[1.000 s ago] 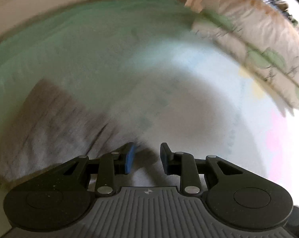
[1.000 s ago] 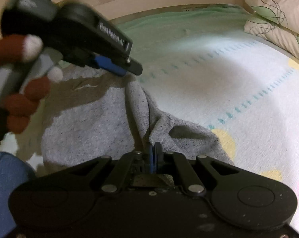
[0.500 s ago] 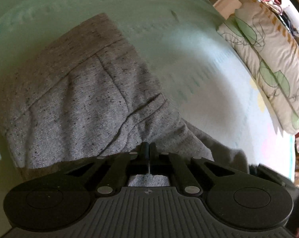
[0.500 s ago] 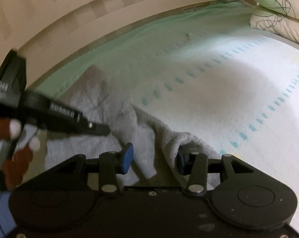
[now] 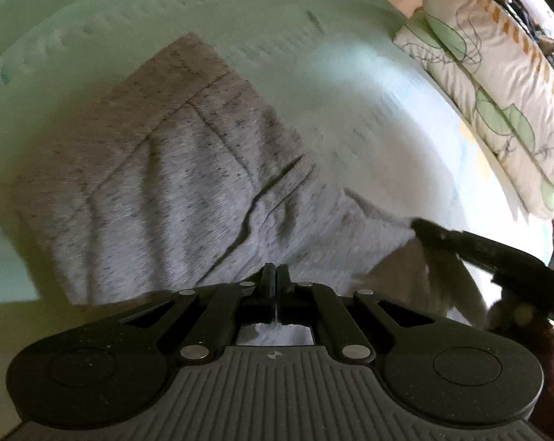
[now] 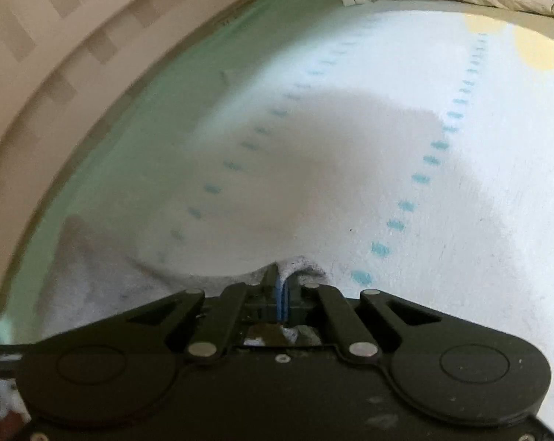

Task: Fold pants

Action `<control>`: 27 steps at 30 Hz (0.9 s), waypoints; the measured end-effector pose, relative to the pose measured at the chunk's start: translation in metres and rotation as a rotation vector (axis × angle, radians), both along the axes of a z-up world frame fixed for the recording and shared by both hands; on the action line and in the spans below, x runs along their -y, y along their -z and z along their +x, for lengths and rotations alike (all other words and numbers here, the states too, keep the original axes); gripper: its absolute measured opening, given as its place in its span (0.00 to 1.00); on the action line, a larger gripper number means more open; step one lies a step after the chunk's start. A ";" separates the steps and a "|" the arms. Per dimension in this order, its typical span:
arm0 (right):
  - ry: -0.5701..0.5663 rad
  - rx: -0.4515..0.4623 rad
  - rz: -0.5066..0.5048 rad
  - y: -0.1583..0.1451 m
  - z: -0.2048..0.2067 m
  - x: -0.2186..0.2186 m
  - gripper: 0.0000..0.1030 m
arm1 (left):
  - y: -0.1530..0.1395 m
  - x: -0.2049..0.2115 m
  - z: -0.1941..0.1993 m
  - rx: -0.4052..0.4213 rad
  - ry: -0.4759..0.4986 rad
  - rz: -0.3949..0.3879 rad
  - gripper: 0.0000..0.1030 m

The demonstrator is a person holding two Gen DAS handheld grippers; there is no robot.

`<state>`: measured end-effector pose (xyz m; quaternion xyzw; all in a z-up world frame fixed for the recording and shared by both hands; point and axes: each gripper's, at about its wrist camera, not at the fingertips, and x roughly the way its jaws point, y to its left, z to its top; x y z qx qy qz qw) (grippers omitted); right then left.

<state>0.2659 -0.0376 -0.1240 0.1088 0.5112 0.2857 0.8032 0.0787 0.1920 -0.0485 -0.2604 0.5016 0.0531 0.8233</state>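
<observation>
Grey speckled pants (image 5: 188, 183) lie partly folded on the bed, spread up and left in the left wrist view. My left gripper (image 5: 277, 275) is shut on the near edge of the pants. My right gripper (image 6: 282, 283) is shut on another edge of the pants (image 6: 93, 279), which trail off to the lower left in the right wrist view. The right gripper (image 5: 416, 226) also shows at the right of the left wrist view, pinching the cloth's right corner.
The bed sheet (image 6: 350, 147) is white with blue dashes and yellow spots, green toward the far edge (image 5: 166, 7). Patterned pillows (image 5: 497, 84) lie along the right side. A striped wall (image 6: 56, 36) runs behind the bed.
The left gripper closed on the pants' edge and holds it. The right gripper opened, moved to a new edge of the pants and shut on it.
</observation>
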 end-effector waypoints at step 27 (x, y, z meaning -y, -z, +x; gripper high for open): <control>0.009 0.250 -0.105 -0.062 -0.115 0.058 0.27 | -0.036 0.020 -0.029 -0.057 0.190 0.262 0.08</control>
